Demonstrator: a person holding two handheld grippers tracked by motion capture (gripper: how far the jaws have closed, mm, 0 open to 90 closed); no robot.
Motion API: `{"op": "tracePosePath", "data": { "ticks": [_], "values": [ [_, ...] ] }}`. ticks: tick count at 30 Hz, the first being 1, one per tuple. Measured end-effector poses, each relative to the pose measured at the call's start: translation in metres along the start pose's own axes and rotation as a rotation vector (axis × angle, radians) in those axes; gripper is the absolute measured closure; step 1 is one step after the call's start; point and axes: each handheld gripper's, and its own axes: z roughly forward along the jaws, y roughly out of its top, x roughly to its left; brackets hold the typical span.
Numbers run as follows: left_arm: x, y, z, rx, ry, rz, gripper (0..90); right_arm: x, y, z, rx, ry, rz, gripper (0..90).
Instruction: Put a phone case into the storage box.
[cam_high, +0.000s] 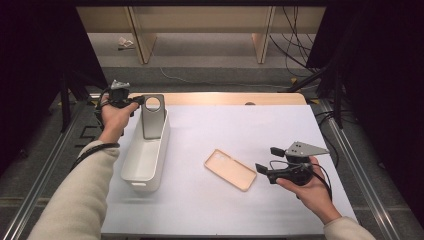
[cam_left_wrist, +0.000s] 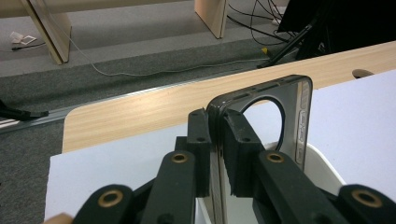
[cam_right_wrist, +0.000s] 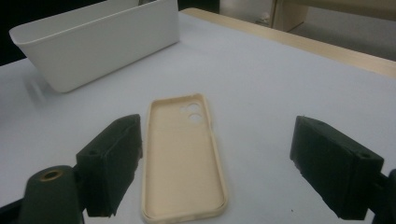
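High view, left side: we see the left gripper (cam_high: 136, 102) clamped on a dark phone case (cam_high: 152, 116), which stands upright at the far end of the white bin (cam_high: 135, 170).
High view, right side: we see the right gripper (cam_high: 269, 159) near the right edge of the table (cam_high: 200, 210), jaws apart, just right of the beige phone case (cam_high: 230, 169) lying flat.
Left gripper view: we see both pads (cam_left_wrist: 238, 154) pressed on the dark case's edge, beside its round cutout.
Right gripper view: we see the jaws wide apart, the beige case lying open side up between them, untouched; the bin sits far left.
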Motion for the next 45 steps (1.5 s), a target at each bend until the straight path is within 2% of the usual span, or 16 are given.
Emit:
{"op": "tracePosePath", "data": {
  "ticks": [18, 26, 31, 36, 45],
  "values": [
    [-0.0005, -0.0002, 0.0065, 0.015, 0.02, 0.018, 77.6, -0.0003, -0.0001, -0.0002, 0.001, -0.001, 0.0, 17.8],
    [-0.0008, -0.0012, 0.0077, 0.022, 0.021, 0.022, 72.4, -0.0002, 0.0, -0.0001, 0.001, 0.0, -0.001, 17.8],
    [-0.001, -0.0013, 0.0076, 0.03, 0.016, 0.017, 65.8, -0.0002, 0.0, -0.0001, 0.0, 0.001, -0.001, 17.8],
    [-0.002, 0.0006, 0.0069, 0.032, 0.01, -0.01, 57.0, 0.0002, 0.0002, -0.0001, 0.001, 0.0, -0.002, 17.8],
    [-0.0062, 0.005, 0.0031, 0.042, 0.014, -0.011, 39.7, 0.0004, 0.0003, 0.0, 0.001, -0.002, -0.003, 17.8]
  ]
}}
